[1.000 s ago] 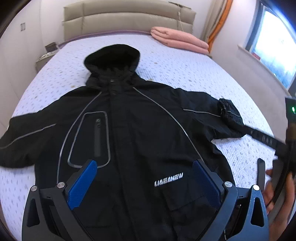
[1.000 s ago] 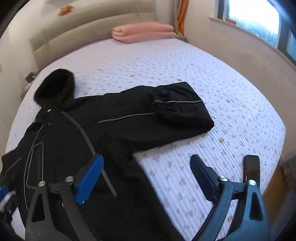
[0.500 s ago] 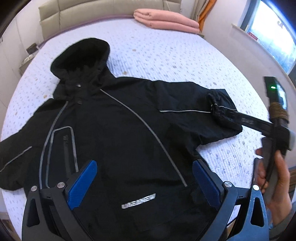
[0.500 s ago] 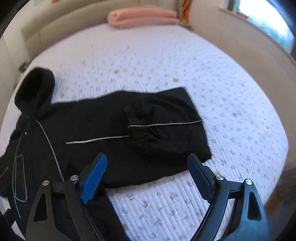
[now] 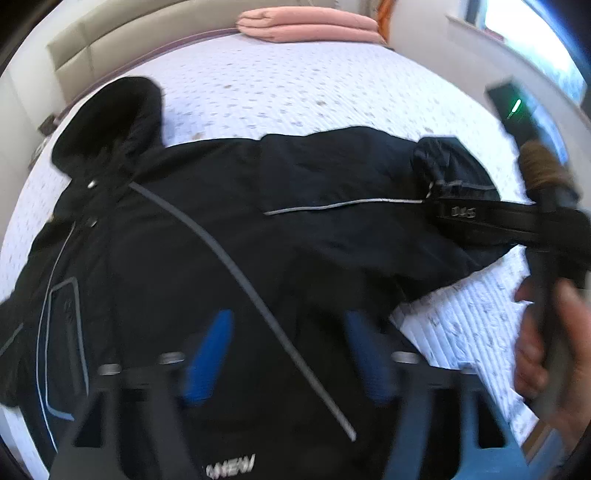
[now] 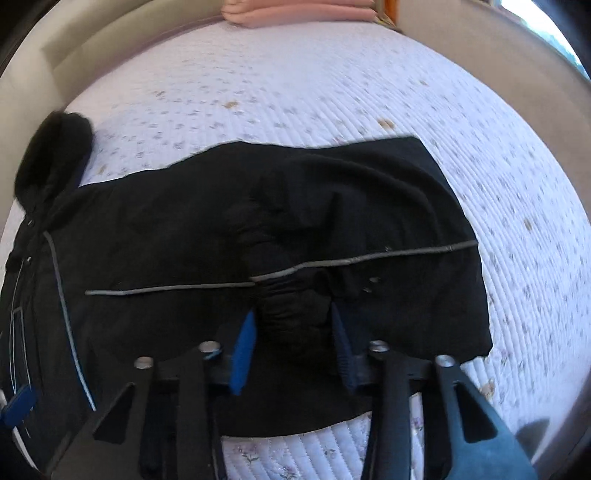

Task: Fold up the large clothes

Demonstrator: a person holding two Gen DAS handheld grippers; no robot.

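A black hooded jacket [image 5: 229, 240] with grey piping lies front up on the bed, hood [image 5: 110, 118] toward the headboard. Its right sleeve [image 6: 332, 221] is folded back on itself, the cuff [image 6: 295, 317] bunched. My right gripper [image 6: 291, 343] has its blue-padded jaws on either side of that cuff, narrowed around it; it also shows in the left wrist view [image 5: 436, 206], reaching the cuff. My left gripper [image 5: 284, 354] hovers open and blurred over the jacket's chest, holding nothing.
The jacket rests on a white quilted bedspread [image 6: 332, 92]. A folded pink blanket [image 5: 306, 26] lies at the head of the bed by the beige headboard [image 5: 122, 48]. A window [image 5: 546, 48] and wall run along the right side.
My right gripper moved down onto the folded sleeve cuff and its jaws narrowed around it. My left gripper moved closer over the jacket body and its jaws came somewhat closer together.
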